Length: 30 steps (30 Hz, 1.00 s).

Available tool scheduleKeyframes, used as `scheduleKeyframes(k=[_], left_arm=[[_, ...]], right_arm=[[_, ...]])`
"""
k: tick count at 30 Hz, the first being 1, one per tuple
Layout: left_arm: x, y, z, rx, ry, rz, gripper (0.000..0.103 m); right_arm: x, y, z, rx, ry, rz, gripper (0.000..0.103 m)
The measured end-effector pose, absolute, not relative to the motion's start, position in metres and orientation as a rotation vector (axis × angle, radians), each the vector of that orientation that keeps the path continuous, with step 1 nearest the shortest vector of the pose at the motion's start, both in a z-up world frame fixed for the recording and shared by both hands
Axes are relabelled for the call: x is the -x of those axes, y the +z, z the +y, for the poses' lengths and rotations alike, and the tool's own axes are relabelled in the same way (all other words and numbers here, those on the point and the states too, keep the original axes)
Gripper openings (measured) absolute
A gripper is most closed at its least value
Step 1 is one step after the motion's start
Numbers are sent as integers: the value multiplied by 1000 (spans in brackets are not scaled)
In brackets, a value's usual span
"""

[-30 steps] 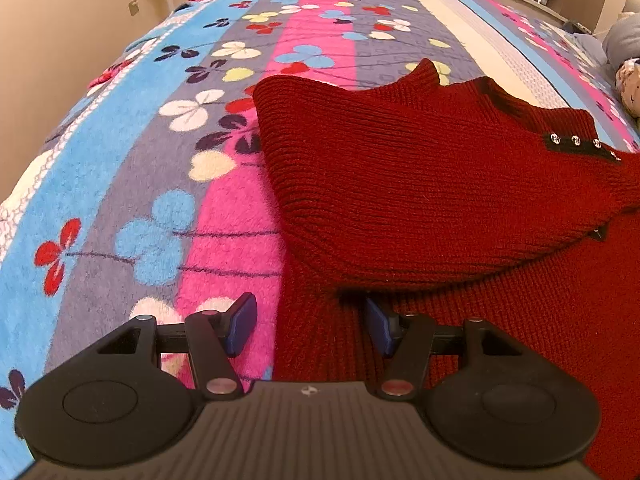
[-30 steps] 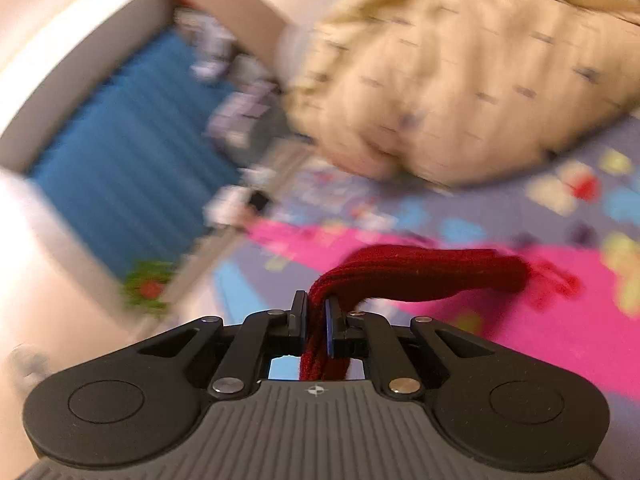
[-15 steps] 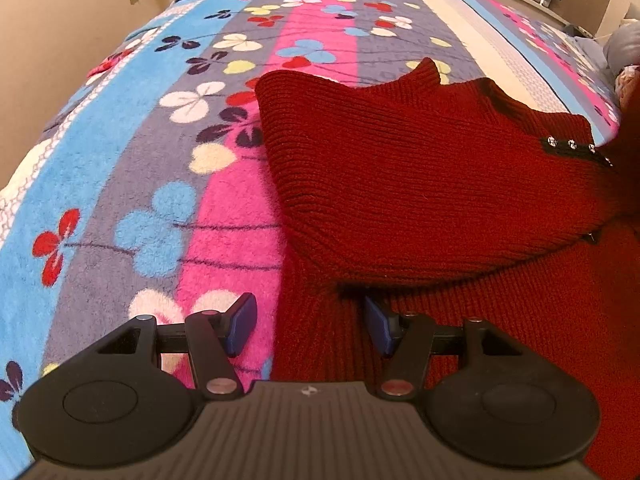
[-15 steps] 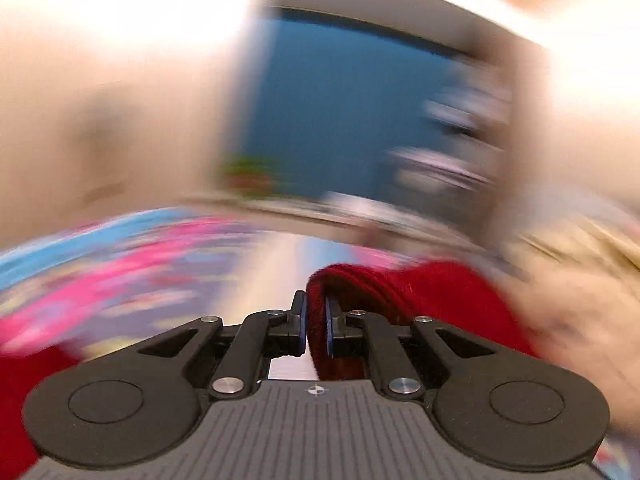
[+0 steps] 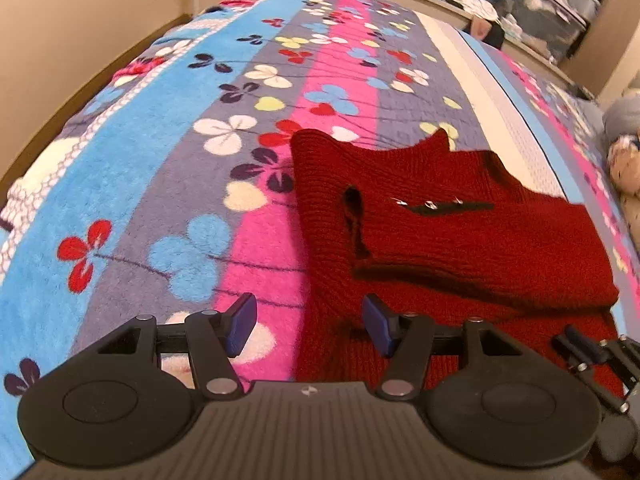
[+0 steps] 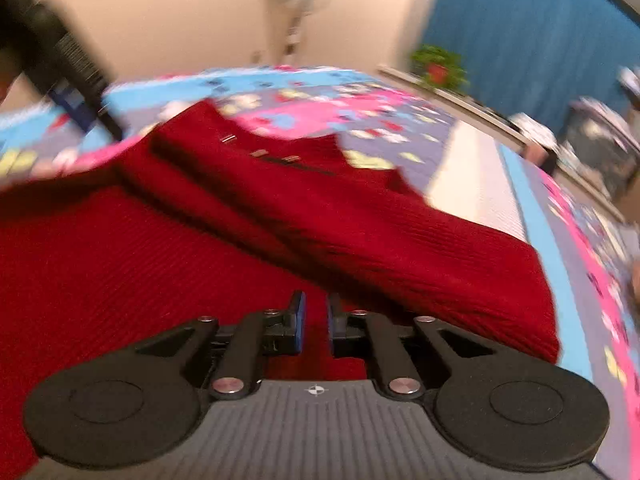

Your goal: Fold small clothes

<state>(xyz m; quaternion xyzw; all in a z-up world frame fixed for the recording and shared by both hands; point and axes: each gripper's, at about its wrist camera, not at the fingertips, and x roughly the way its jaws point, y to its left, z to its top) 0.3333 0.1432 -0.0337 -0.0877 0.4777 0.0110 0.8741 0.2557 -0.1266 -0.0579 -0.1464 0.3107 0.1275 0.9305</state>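
On the bed, in the left wrist view, a red knitted sweater (image 5: 460, 248) lies on a flower-patterned blanket (image 5: 168, 184) of blue, grey and pink stripes, its left edge running along the pink stripe. A sleeve is folded across the sweater's body, and a dark strip with small metal snaps (image 5: 430, 205) lies on top of the fold, just right of a dark slit-like opening in the knit. The left tongs (image 5: 309, 323) hang just above the sweater's near left edge with the jaws standing wide apart and nothing between them; one blue pad is over the pink stripe, the other over the red knit. At the lower right edge of this view, the tip of the right tongs (image 5: 580, 350) shows beside the sweater's near right part. In the right wrist view, which is blurred, the same sweater (image 6: 280, 216) fills the near and middle ground, the folded sleeve crossing it and the snaps (image 6: 260, 153) far side of the fold. The right tongs (image 6: 316, 322) sit low over the sweater's near part; their jaws have just been opening, a narrow gap now shows between the blue pads, and no cloth is pinched in it. The left tongs (image 6: 76, 100) appear dimly beyond the sweater's far left corner.
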Motion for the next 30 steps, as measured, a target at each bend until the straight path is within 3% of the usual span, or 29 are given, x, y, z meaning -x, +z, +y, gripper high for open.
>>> scheduleKeyframes(k=[4,8,12,16,18,21,23,25,28,30], left_arm=[[-334,-31,152,261,23,989,64],[-335,-29,159,295,60,980,64],[-336,-30,160,310,74,982,64],[-336,-30,163,309,75,977,64],[-336,-30,166,324,86,976,64],[-337,-27,175,360,102,972,64],[-337,-26,178,370,110,968,64],[-337,-24,181,378,120,963,64],[-337,-21,185,395,131,954,64],[-337,-20,186,396,133,951,64]], right_arm=[[-266,-45,-154,143,166,650,32],[-289,-38,-151,24,163,647,37],[-312,-36,-107,32,281,657,50],[-328,-35,-61,41,362,668,53],[-333,-37,-39,106,407,663,58],[-333,-50,-10,263,462,674,59],[-332,-59,5,390,456,663,53],[-328,-62,18,525,412,613,9],[-300,-50,25,573,393,447,9],[-292,-54,22,534,430,459,10]])
